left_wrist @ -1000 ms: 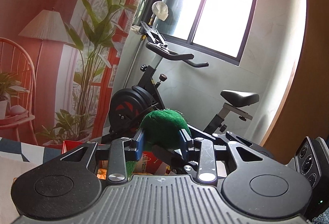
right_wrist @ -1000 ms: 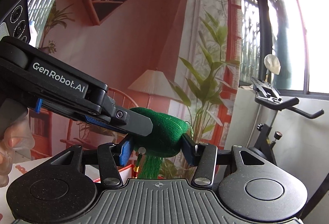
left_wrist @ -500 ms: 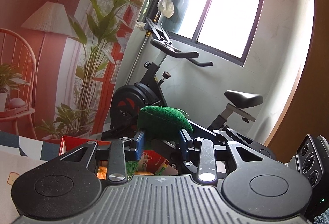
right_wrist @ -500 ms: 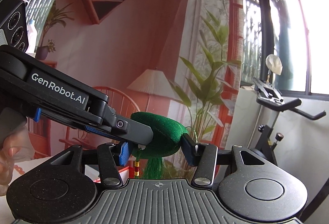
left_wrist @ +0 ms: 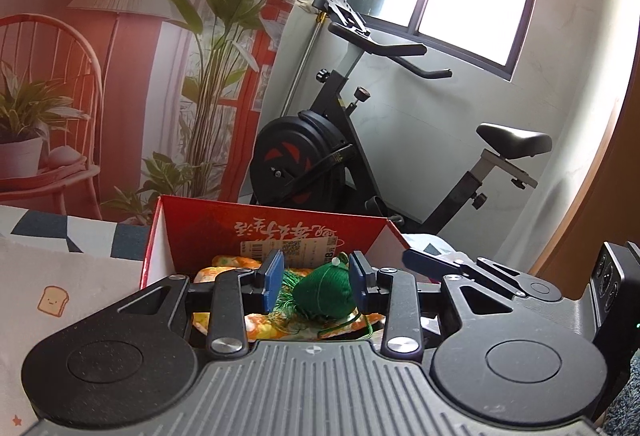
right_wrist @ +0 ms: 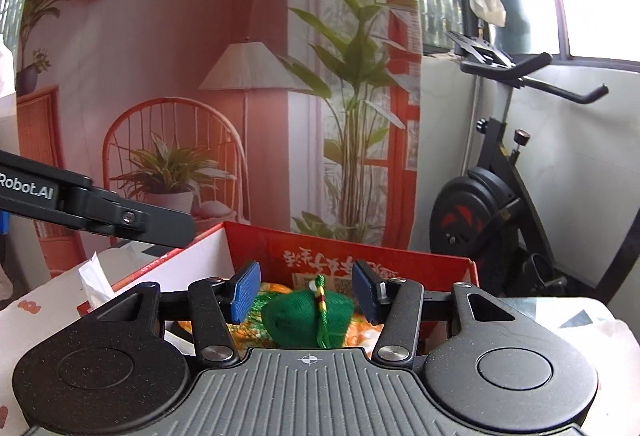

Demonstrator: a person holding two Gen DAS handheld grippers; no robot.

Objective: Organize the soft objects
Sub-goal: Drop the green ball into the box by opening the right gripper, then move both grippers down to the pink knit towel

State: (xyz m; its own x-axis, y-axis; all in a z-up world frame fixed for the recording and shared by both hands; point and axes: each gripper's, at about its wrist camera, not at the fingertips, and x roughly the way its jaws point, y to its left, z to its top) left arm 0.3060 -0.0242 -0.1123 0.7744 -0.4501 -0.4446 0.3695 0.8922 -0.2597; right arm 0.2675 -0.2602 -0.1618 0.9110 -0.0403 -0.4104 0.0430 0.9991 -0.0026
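Grippers were both spread over the box, neither pinching anything. Judgement: this was the release step, sachet dropped in and jaws opened to let it settle.

Left to right in the left wrist view: tablecloth (left_wrist: 60, 276) with a toast print, then the red box (left_wrist: 276, 232), open-topped, near wall toward the camera. Left gripper (left_wrist: 316, 282) had blue pads (left_wrist: 273, 278) wide apart. Green sachet (left_wrist: 322, 296) sat between them but below, resting on the orange patterned soft items (left_wrist: 260, 328) in the box. Its right side looked just beside the right pad; touching or not, cannot tell. Its tassel trailed left. Right gripper's finger (left_wrist: 432, 262) poked in from the right, near the box's corner.

Right wrist view, same order: left gripper's arm crossed in from the left edge above the box wall. Right gripper (right_wrist: 306, 294) was also spread, with clear gaps on both sides of the sachet (right_wrist: 308, 320). Cord with beads ran down its front. Exercise bike (right_wrist: 500, 196) stood behind on the right, not involved.

Why the box: likely the collection bin for soft things, since the orange items were in it. Both tools aimed at one spot suggests a two-handed carry of a squashy item. Next move would call for lifting straight up so the pads don't snag the tassel or cord.
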